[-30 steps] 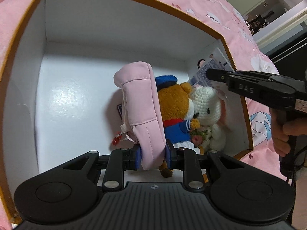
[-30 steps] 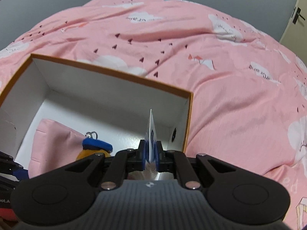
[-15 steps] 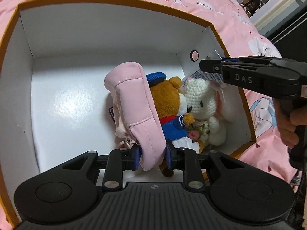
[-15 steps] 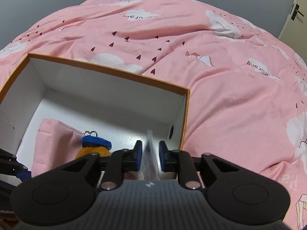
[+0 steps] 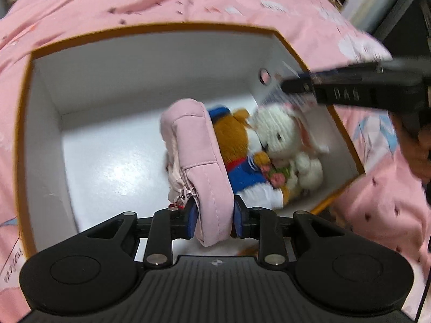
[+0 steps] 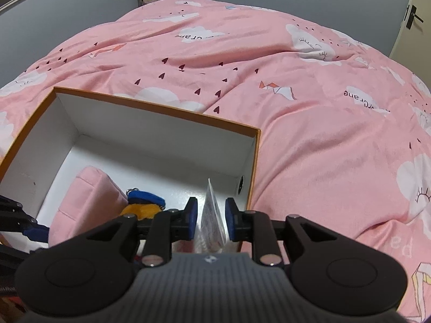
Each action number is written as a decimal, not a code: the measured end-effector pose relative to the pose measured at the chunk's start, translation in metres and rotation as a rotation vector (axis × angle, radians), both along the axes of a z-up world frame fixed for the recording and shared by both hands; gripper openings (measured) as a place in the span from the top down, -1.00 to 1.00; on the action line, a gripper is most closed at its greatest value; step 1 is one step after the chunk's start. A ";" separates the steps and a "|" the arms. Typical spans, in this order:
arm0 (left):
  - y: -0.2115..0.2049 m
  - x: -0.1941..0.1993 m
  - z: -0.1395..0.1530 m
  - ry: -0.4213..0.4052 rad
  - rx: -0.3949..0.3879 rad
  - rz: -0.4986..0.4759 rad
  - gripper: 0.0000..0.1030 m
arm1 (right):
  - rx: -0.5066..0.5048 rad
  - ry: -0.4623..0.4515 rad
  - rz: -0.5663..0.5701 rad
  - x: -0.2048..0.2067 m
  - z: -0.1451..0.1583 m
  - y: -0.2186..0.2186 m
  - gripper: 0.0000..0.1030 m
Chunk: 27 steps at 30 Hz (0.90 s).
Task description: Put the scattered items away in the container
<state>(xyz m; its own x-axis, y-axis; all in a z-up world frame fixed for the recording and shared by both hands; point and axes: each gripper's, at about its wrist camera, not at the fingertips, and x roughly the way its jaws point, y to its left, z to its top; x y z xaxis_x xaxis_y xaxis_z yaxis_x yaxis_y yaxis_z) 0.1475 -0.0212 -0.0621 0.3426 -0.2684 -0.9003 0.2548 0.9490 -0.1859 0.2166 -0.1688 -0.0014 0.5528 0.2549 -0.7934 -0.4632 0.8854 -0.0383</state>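
Pink pouch [image 5: 199, 161] clamped in left tongs [image 5: 212, 222] angled down into box [image 5: 150, 62], right tongs [image 6: 211, 222] opening, packet [image 6: 211, 212] loose between.

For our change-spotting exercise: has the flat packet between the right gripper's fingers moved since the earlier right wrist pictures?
Yes. The packet has sunk between the opening pads of the right gripper, tipping toward the box's right wall, no longer pinched.

surface: bed [image 6: 309, 140] under pink cloud-print cover | directly on it: open orange-rimmed white box [image 6: 161, 123], near the cover's front-left part
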 end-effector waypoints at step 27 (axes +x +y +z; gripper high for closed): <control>0.006 -0.001 0.007 -0.013 -0.096 0.029 0.40 | 0.144 -0.008 -0.038 -0.048 0.019 -0.027 0.40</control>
